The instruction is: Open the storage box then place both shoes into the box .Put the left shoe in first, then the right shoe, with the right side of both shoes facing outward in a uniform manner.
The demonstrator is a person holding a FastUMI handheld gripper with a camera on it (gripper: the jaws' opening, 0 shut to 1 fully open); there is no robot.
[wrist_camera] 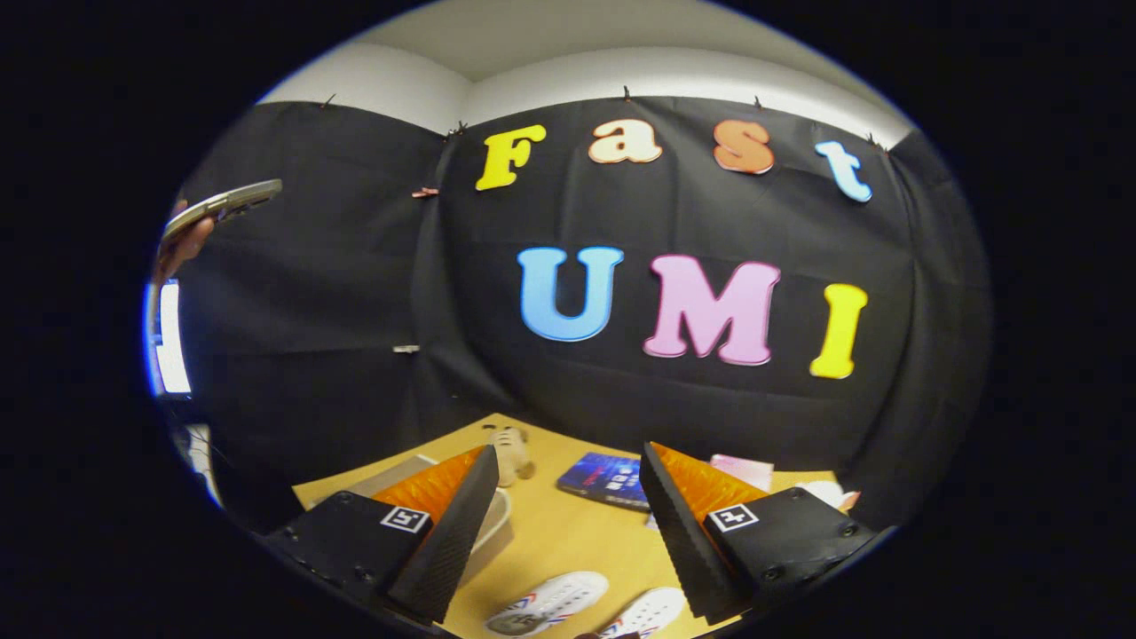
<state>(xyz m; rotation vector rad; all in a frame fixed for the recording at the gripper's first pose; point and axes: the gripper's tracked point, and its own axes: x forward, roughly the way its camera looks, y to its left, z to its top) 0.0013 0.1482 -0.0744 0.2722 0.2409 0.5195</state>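
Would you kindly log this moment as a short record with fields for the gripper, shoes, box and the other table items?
gripper: open, fingers apart, holding nothing, raised above the table
shoes: two white shoes side by side on the table, between the fingers and below them
storage box: pale, partly hidden behind one finger; lid state unclear
other items: blue book, small plush toy beyond the fingers
task progress: shoes not yet in box

Shoes [586, 605] lie on table [568, 532] between fingers [457, 532].
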